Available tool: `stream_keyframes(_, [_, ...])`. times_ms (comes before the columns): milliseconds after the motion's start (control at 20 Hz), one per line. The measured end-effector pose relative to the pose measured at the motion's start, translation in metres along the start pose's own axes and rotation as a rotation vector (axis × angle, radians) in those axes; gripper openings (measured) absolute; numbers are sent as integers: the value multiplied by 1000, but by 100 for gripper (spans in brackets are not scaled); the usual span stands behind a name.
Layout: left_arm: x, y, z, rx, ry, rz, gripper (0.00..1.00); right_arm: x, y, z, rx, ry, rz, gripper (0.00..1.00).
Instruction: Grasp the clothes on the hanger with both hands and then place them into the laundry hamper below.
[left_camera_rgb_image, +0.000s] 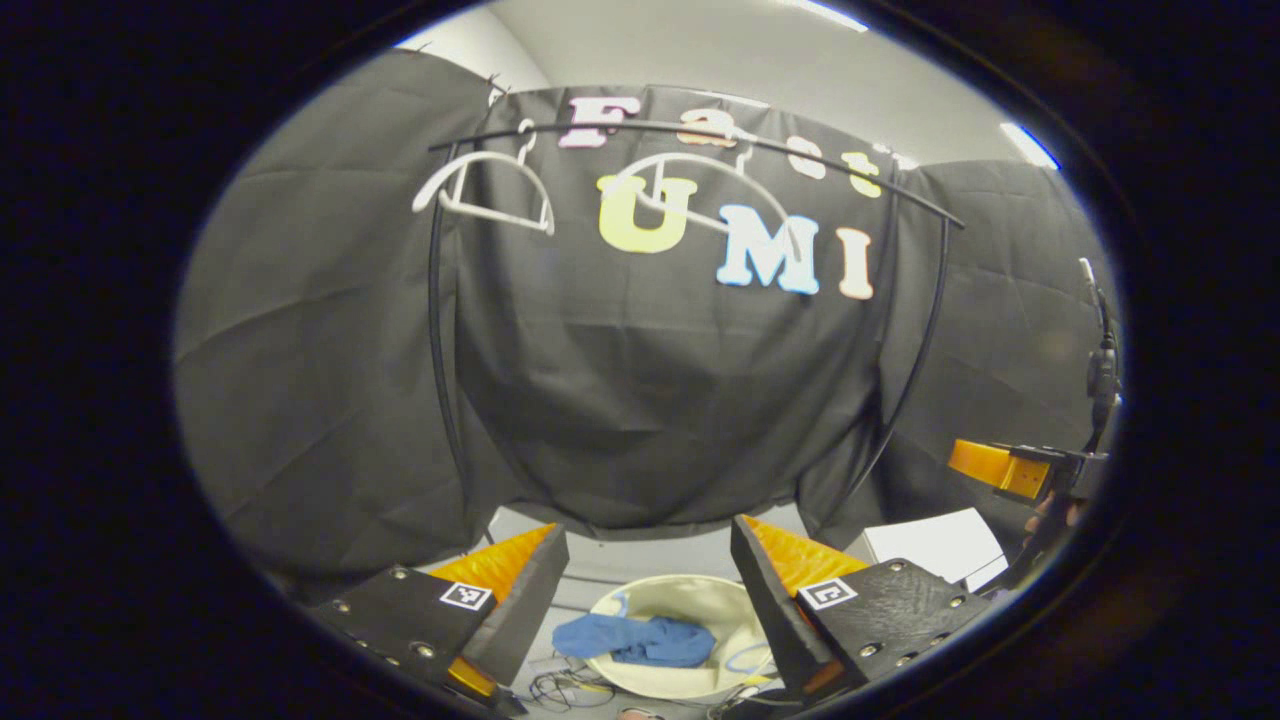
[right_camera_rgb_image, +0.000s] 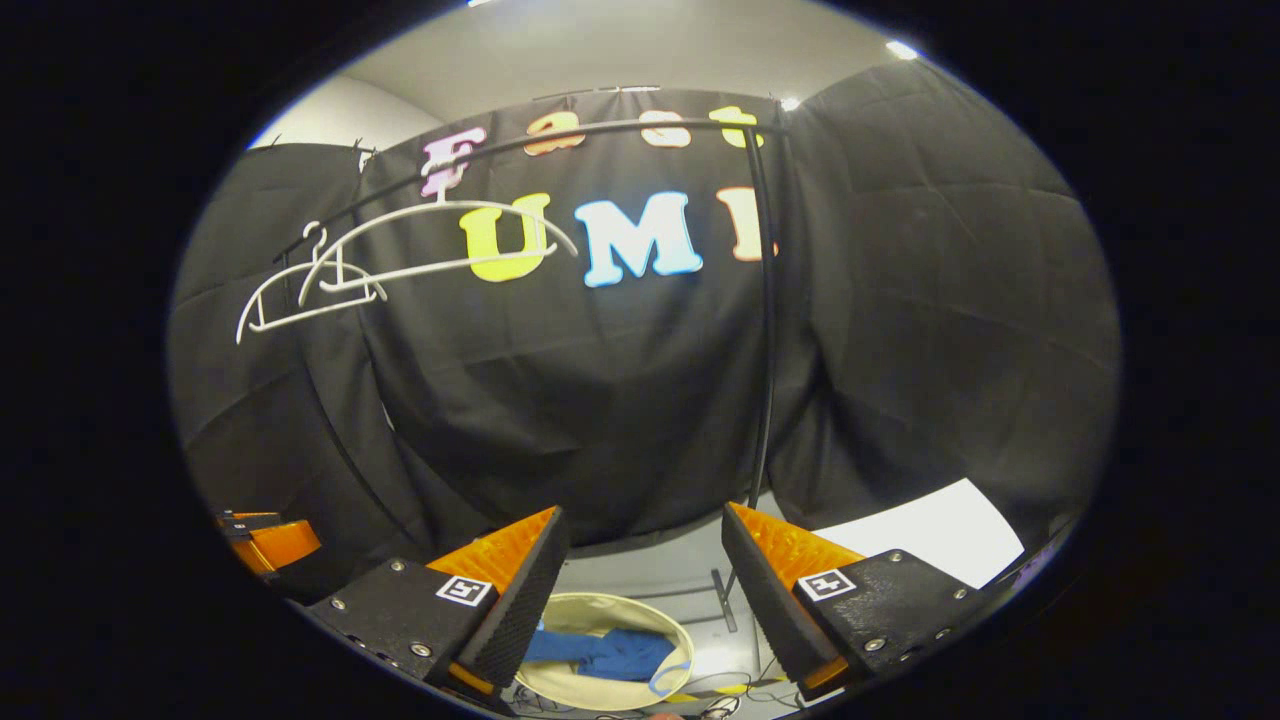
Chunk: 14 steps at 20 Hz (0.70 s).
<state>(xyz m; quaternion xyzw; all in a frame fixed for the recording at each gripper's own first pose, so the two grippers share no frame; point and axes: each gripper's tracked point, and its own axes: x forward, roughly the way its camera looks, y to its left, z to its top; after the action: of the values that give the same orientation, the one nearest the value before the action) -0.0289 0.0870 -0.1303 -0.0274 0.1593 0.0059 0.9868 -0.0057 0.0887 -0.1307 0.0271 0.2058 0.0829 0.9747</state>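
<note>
Blue clothes (left_camera_rgb_image: 636, 640) lie crumpled inside the cream laundry hamper (left_camera_rgb_image: 720, 604) on the floor below; in the right gripper view the clothes (right_camera_rgb_image: 603, 652) rest in the same hamper (right_camera_rgb_image: 610, 606). Two bare white hangers (left_camera_rgb_image: 484, 190) (left_camera_rgb_image: 700, 190) hang on the black rail (left_camera_rgb_image: 700, 132); they appear again as hangers (right_camera_rgb_image: 305, 290) (right_camera_rgb_image: 450, 245) at upper left in the right gripper view. My left gripper (left_camera_rgb_image: 648, 580) is open above the hamper, holding nothing. My right gripper (right_camera_rgb_image: 645, 575) is open too, with nothing between its fingers. The right gripper (left_camera_rgb_image: 1010, 468) shows far right in the left gripper view.
The rack's black uprights (left_camera_rgb_image: 437, 330) (right_camera_rgb_image: 768, 330) stand in front of the booth wall. A white sheet (right_camera_rgb_image: 925, 540) lies on the floor at right. Loose cables (left_camera_rgb_image: 565, 688) lie beside the hamper. The left gripper (right_camera_rgb_image: 265, 540) edges in at lower left of the right gripper view.
</note>
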Motion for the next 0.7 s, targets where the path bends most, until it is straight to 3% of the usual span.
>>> stream_keyframes(150, [-13,-10,58,-25,-124,-28,99,-8,-3,52,-9,-118,-11,92])
stream_keyframes(250, [-24,-13,99,-37,-221,-37,99,-18,-5,87,-9,-202,-15,99])
stream_keyframes(400, [-48,-10,148,-48,-309,-38,99,-33,-9,129,-32,-310,-27,95])
stream_keyframes(550, [-61,-9,185,-95,-380,-49,99,-47,-21,148,-92,-340,-45,92])
stream_keyframes(600, [-70,-8,191,-100,-401,-51,99,-57,-30,157,-106,-366,-58,95])
stream_keyframes(700, [-78,3,198,-79,-434,-28,98,-70,-50,169,-140,-410,-116,95])
